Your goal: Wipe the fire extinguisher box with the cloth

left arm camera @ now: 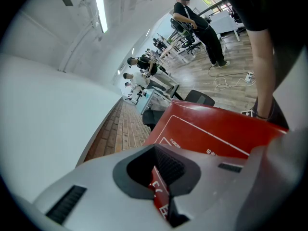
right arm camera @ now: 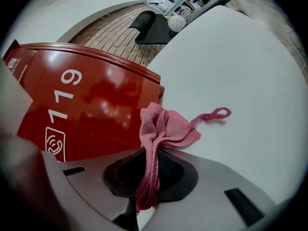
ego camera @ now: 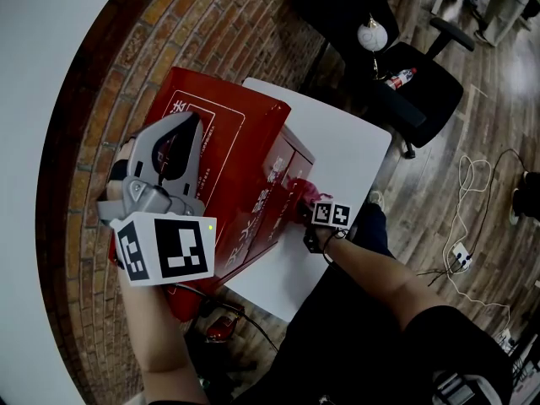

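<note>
Right gripper [right arm camera: 153,165] clamped on pink cloth [right arm camera: 163,126], just beside lower front corner of red box [right arm camera: 91,105]. Left gripper [left arm camera: 161,186] pinched on box's top edge, steadying. Advice: press cloth flat on panel, overlapping strokes, firm left hold. White table [right arm camera: 231,71] beneath; brick floor [ego camera: 194,24], chair [ego camera: 405,74] beyond.

I see a white table [ego camera: 359,146] at centre and a black office chair [ego camera: 430,91] at 1 o'clock on the wood-plank floor [ego camera: 498,116]. A brick strip [ego camera: 101,108] curves at 10 o'clock beside a white wall [ego camera: 34,74]. A power strip [ego camera: 461,256] lies at 3 o'clock. A ceiling tube light [left arm camera: 101,13] glows.
</note>
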### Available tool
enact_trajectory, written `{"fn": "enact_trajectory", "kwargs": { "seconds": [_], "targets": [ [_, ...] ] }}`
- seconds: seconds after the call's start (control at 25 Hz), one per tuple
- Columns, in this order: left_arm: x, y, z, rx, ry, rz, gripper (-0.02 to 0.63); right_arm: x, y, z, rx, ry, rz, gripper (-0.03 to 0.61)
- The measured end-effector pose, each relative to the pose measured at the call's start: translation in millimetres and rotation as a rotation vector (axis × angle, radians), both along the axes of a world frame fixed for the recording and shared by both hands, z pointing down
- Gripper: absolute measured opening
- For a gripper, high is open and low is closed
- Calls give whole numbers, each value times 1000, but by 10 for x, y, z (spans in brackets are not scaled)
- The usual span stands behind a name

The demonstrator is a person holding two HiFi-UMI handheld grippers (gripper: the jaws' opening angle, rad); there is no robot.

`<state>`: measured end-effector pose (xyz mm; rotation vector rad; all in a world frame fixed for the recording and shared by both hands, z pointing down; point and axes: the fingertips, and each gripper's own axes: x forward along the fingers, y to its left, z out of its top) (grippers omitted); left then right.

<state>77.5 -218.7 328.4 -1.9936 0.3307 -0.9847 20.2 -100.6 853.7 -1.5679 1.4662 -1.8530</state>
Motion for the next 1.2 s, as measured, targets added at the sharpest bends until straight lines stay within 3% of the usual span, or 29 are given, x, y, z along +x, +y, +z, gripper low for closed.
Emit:
{"fn": "enact_trajectory", "kwargs": {
  "seconds": [0.52, 1.2],
  "targets": [
    [0, 6, -6, 5, 4, 3, 29, -26, -9, -240, 96, 22, -5, 61],
    [0, 7, 3, 3, 2, 4, 29, -28, -24, -541, 154, 6, -8, 61]
  ]
}}
